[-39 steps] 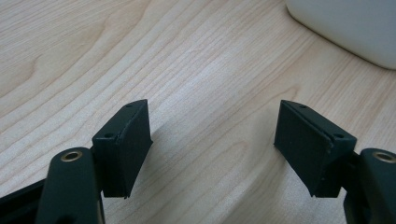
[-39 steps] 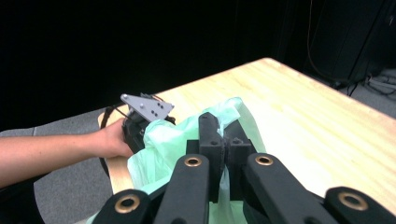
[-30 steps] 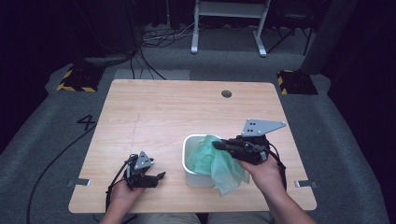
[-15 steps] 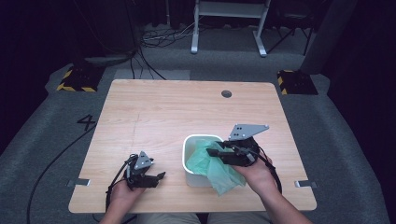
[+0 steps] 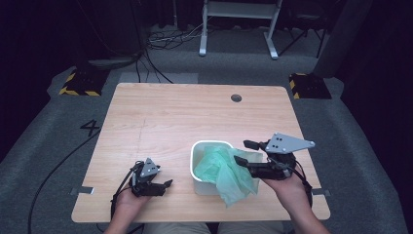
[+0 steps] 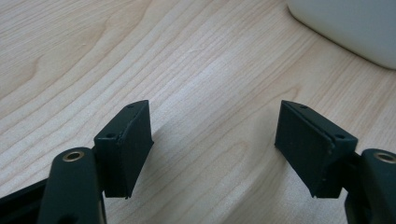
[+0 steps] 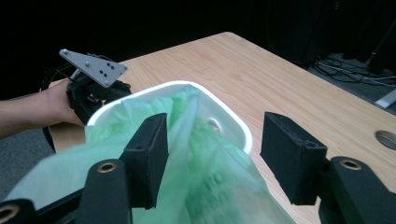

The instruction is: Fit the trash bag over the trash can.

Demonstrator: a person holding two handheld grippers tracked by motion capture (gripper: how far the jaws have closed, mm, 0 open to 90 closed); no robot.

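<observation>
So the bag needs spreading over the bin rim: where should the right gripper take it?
Grip the loose fold of the green bag hanging outside the white bin on its near right side, coming in from the right. There the film stands free of the rim, so the open right gripper can probably pinch it.

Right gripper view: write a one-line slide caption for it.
Right gripper, jaws just opened, above a green bag draped over a white bin.
</observation>
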